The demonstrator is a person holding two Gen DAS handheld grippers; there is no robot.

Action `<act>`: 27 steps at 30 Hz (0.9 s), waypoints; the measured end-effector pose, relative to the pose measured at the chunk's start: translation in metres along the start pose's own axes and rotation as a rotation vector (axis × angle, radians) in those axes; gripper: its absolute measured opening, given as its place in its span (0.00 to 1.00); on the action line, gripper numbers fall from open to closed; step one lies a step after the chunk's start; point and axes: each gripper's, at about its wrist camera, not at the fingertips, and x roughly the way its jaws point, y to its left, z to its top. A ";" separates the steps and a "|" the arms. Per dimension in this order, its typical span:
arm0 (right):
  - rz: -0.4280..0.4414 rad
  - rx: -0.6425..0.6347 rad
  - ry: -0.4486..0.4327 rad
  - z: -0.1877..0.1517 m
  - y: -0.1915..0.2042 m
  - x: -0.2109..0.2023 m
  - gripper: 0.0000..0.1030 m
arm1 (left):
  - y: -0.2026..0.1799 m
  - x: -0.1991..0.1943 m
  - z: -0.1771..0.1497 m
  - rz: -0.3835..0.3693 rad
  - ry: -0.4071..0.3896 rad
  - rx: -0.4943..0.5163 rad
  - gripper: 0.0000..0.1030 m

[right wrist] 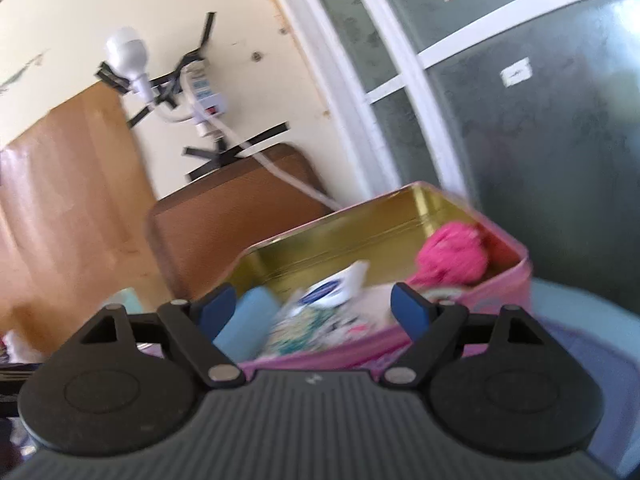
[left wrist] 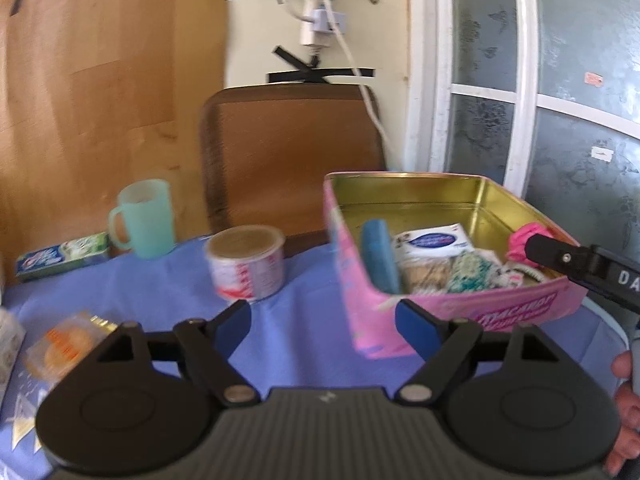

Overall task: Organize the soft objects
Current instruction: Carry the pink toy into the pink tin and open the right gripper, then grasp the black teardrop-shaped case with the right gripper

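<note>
Fingers, left: my left gripper (left wrist: 323,326) hangs with its blue fingers (left wrist: 232,330) spread wide and nothing between them, low over the blue cloth (left wrist: 168,296) on the bench.
Fingers, right: my right gripper (right wrist: 312,312) is also spread wide and holds nothing; from the left wrist view I see one of its black fingers (left wrist: 560,258) reaching over the tin's right rim.
Tin: the pink tin (left wrist: 460,312) stands open just ahead of my left fingers, toward the right one; from the right wrist it sits straight ahead, its near wall close under the fingers.
Soft things: inside the tin I see a blue sponge (left wrist: 378,254) on edge at the left, a white packet (left wrist: 432,242), a green-and-white knitted piece (left wrist: 474,272), and a pink scrunchie (right wrist: 452,258) in the far right corner, just beyond my right fingertip.
Left of tin: a small lidded tub (left wrist: 246,262), apart from the tin.
Further back: a teal mug (left wrist: 144,218) and a flat box (left wrist: 64,256) near the bench's far edge.
Behind: a brown chair back (left wrist: 292,152).
</note>
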 end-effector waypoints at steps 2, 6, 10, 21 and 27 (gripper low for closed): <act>0.023 -0.002 0.020 -0.004 0.011 -0.002 0.84 | 0.011 -0.006 -0.007 0.018 -0.002 -0.003 0.82; 0.061 -0.008 0.056 -0.012 0.031 -0.005 0.84 | 0.036 -0.020 -0.021 0.051 -0.011 -0.011 0.83; 0.083 -0.035 0.087 -0.020 0.052 -0.005 0.84 | 0.060 -0.031 -0.033 0.087 -0.025 -0.030 0.85; 0.110 -0.102 0.139 -0.045 0.096 -0.009 0.84 | 0.117 -0.046 -0.063 0.155 -0.018 -0.093 0.86; 0.151 -0.156 0.181 -0.054 0.113 -0.007 0.84 | 0.151 -0.050 -0.081 0.209 -0.023 -0.141 0.86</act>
